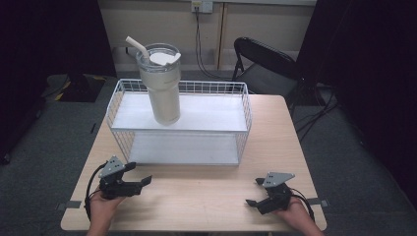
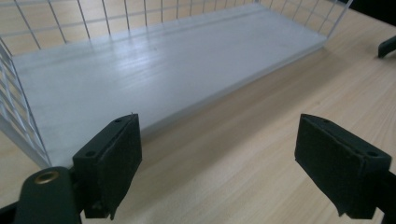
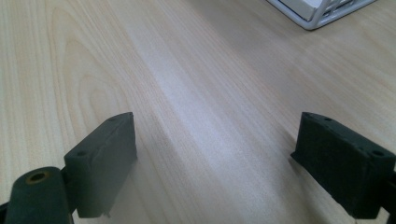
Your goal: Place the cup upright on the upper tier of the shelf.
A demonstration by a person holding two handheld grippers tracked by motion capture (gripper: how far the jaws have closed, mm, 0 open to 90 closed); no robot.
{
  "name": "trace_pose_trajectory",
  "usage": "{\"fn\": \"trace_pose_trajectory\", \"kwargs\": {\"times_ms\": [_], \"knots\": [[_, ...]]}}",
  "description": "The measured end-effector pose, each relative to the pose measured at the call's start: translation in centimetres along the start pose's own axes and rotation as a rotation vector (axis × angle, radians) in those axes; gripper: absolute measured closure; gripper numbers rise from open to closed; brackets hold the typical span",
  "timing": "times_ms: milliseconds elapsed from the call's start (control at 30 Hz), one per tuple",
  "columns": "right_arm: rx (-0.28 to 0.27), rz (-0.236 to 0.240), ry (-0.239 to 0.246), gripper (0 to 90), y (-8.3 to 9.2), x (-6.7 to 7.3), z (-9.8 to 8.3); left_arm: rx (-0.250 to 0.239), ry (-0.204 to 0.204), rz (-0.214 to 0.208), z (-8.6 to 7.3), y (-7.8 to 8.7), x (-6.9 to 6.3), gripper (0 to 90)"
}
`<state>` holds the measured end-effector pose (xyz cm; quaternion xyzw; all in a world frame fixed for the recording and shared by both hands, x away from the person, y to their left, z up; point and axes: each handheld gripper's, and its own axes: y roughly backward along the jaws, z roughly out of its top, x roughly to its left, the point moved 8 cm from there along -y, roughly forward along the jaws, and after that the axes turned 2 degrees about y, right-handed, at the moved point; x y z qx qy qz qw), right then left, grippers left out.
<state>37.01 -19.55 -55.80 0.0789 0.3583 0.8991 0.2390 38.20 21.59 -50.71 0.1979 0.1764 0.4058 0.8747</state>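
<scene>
Table (image 1: 196, 196): pale wood, visible grain, smooth with a soft sheen. Wire basket (image 1: 246, 115) at 12 o'clock: thin white-coated metal wire, its floor a smooth white board, faintly glossy. Tumbler (image 1: 162, 93) at 11 o'clock: cream, matt body, clear glossy plastic lid, white plastic straw. Left gripper (image 2: 219, 163) and right gripper (image 3: 215, 163): matt black plastic, pads (image 2: 116, 158) dull and slightly rough. Floor: grey carpet.

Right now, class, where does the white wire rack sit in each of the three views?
High view: rack mid-table, holding the tumbler.
Left gripper view: rack across the top, beyond the gripper.
Right gripper view: rack's corner at top right.
Shared landmark: the wooden table.
</scene>
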Motion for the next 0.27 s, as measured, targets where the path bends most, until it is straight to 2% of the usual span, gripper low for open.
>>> {"fn": "trace_pose_trajectory", "kwargs": {"times_ms": [67, 267], "knots": [[0.000, 0.000, 0.000, 12.2, 0.00, 0.00, 0.00, 0.023, -0.012, 0.007, -0.50, -0.24, -0.10, 14.2], [0.000, 0.000, 0.000, 12.2, 0.00, 0.00, 0.00, 0.041, -0.016, 0.012, -0.91, -0.46, -0.31, 13.5]]}}
